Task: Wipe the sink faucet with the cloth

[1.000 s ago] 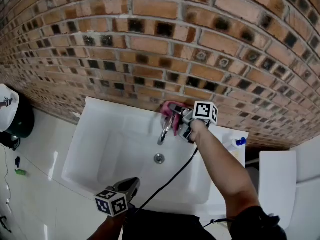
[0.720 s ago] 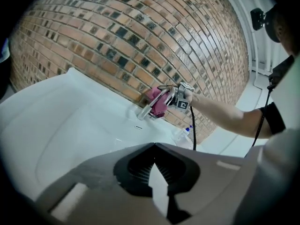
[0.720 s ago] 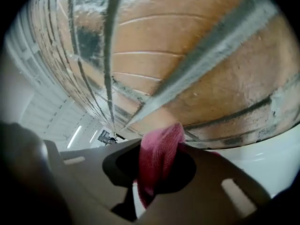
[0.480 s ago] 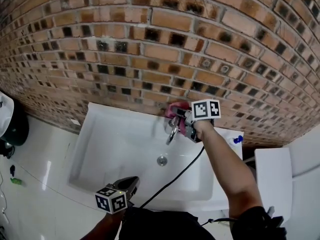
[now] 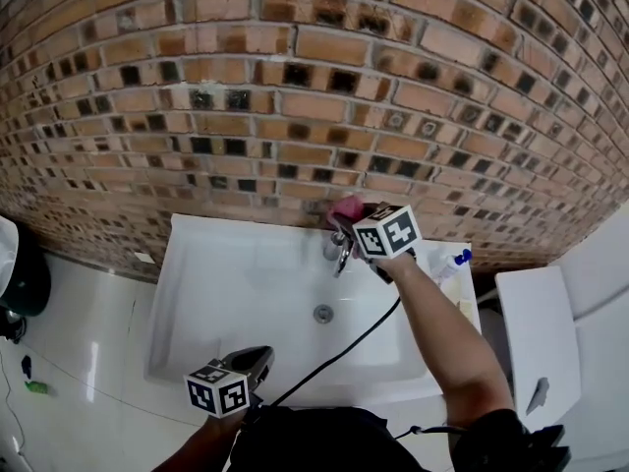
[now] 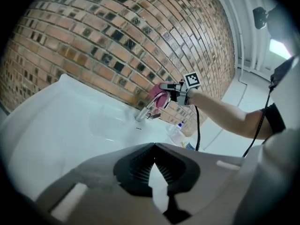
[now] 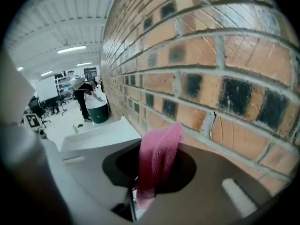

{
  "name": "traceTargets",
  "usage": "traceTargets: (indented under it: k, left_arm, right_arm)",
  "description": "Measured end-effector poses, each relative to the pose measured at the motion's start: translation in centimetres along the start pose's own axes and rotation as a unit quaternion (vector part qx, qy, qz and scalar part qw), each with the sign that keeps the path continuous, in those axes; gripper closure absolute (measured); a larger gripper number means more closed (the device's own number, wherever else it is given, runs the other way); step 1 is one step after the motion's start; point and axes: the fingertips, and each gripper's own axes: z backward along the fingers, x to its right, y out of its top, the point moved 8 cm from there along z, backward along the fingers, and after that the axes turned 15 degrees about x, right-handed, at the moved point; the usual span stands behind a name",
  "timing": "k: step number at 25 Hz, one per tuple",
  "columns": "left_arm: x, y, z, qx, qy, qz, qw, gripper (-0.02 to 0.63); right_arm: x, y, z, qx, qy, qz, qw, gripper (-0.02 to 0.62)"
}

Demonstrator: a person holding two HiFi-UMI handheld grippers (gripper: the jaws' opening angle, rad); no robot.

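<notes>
Hand-held gripper (image 5: 350, 224) nearer faucet (image 5: 339, 255), cloth (image 5: 344, 207) inside

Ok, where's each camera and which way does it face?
Head view: on the head, looking down at sink, faucet, brick wall; shows left claw, right claw, right forearm.
Left gripper view: on the left claw at the sink's front, facing the faucet; shows its shut jaws.
Right gripper view: on the right claw, facing along the wall; jaws clamp the pink cloth.
Shared: faucet, in head and left views.

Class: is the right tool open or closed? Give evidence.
Shut on the pink cloth: it sits pinched between the right tool's jaws.
</notes>
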Motion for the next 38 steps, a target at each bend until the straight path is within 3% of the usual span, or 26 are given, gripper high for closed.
traceTargets:
  k: [6,13,21,28,38]
  left_arm:
    - [-0.3,0.4,1.4,-0.007,-0.019,-0.011,0.9997,0.601]
    - [-1.4,-0.5,4.0,-0.024,-0.018,-0.013,0.9995,0.601]
    - [-2.1,-0.4,5.9,-0.023,-0.014,-0.017,0.9995,0.601]
    - [-2.4,-0.5,6.0,-0.032,-0.022,-0.02,0.999,0.602]
    - [-2.1,-0.5,4.8,-0.036,-0.043,-0.02,0.9982,0.601]
  right_arm:
    - [-2.8,-0.4,1.4,0.047,-0.052,0.095,0.993,0.54]
    - [-5.6,-1.8,2.9,0.149,-0.111,0.152,0.971,0.528]
    - [-7.1,-2.7,3.8,0.185,-0.132,0.131,0.965,0.517]
    - [-9.5,-4.1,5.2,0.203,-0.127,0.106,0.965,0.532]
    - [-10.6,-6.7,6.6,0.226,-0.103,-0.02,0.968,0.537]
